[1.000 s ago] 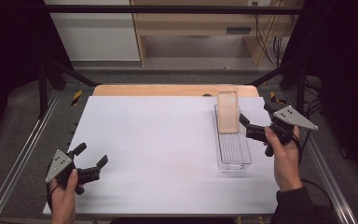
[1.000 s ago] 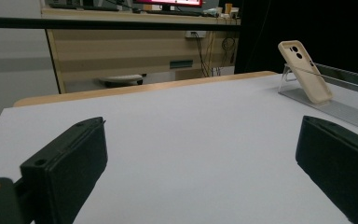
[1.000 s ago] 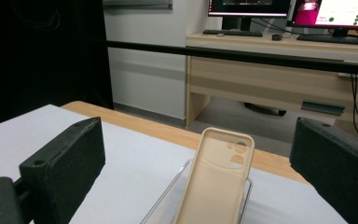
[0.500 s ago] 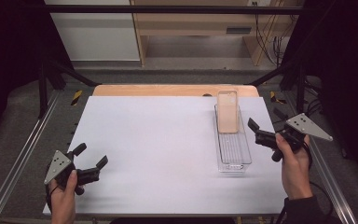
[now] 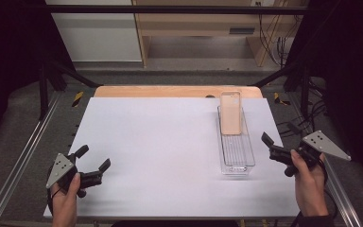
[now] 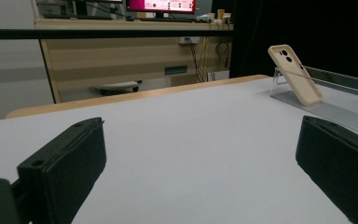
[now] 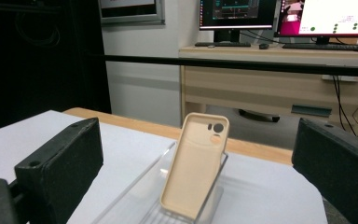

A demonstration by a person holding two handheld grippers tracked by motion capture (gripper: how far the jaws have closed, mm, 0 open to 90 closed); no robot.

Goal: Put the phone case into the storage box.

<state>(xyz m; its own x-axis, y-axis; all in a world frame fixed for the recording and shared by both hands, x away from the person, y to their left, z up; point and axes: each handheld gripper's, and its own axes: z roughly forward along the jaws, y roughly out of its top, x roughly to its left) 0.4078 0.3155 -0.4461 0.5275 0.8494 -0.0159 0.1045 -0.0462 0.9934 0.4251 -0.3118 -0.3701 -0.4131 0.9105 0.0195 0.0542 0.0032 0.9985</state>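
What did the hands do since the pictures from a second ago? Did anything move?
The right gripper moved away from the clear tray, out past the table's right edge and back toward the person; its jaws are open and hold nothing. The beige phone case kept leaning in the far end of the tray. The left gripper stayed open near the table's front left corner.
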